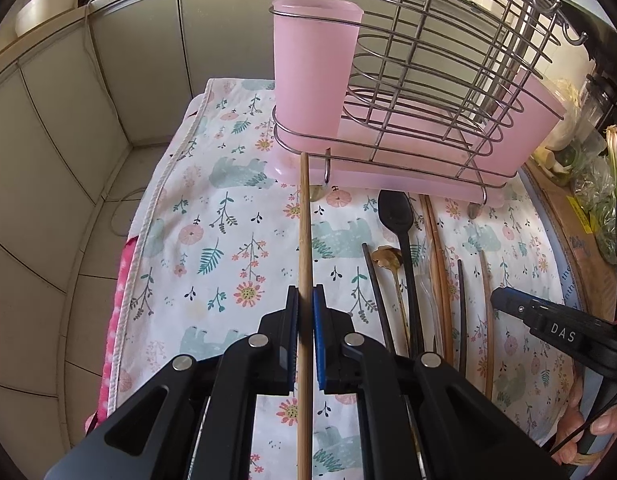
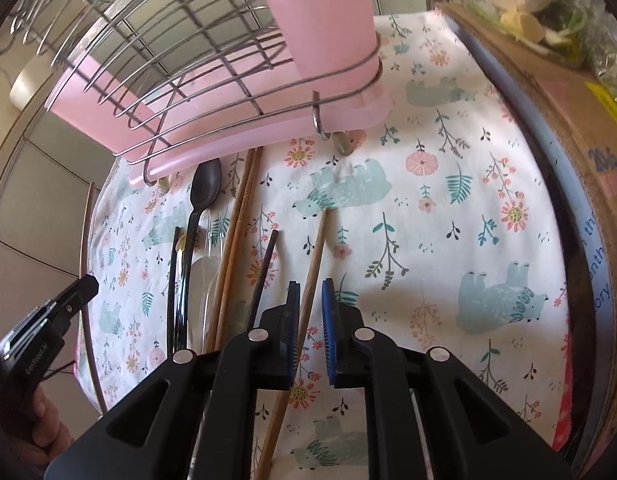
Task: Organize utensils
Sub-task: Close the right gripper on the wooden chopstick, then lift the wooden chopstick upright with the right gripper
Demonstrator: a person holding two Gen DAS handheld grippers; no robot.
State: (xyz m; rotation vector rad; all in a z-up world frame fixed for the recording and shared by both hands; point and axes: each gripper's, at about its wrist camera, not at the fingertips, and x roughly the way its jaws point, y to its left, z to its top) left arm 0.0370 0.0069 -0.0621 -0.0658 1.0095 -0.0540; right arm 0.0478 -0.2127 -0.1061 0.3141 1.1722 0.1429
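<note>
pale tiled walls close in the far left of the left wrist view, and a floral cloth (image 1: 212, 216) printed with bears covers the work surface. at its far end stands a wire rack (image 1: 436, 80) on a pink tray, with a tall pink cup (image 1: 312, 76) set upright in the rack's left corner.

the left gripper (image 1: 306, 300) has its jaws narrowed onto a light bamboo chopstick (image 1: 304, 232); the blue pads press it on both sides. the stick runs straight away from the gripper, its far tip just below the base of the pink cup, near the rack's small hook.

to the right of that stick, loose utensils lie side by side on the cloth, lengthwise toward the rack: a black spoon (image 1: 396, 212), a gold spoon (image 1: 386, 258) beside it, a pair of brown chopsticks (image 1: 436, 240), dark chopsticks and one more thin brown stick further right.

in the right wrist view, the right gripper (image 2: 310, 292) stands narrowly parted over a wooden chopstick (image 2: 314, 264) that lies tilted between the jaws, its tip pointing far toward the rack. the stick leans against the left pad, with a gap to the right pad, so it is not clamped. a dark chopstick (image 2: 264, 268) lies just left of it. a cardboard box (image 2: 548, 92) borders the cloth on the right.
</note>
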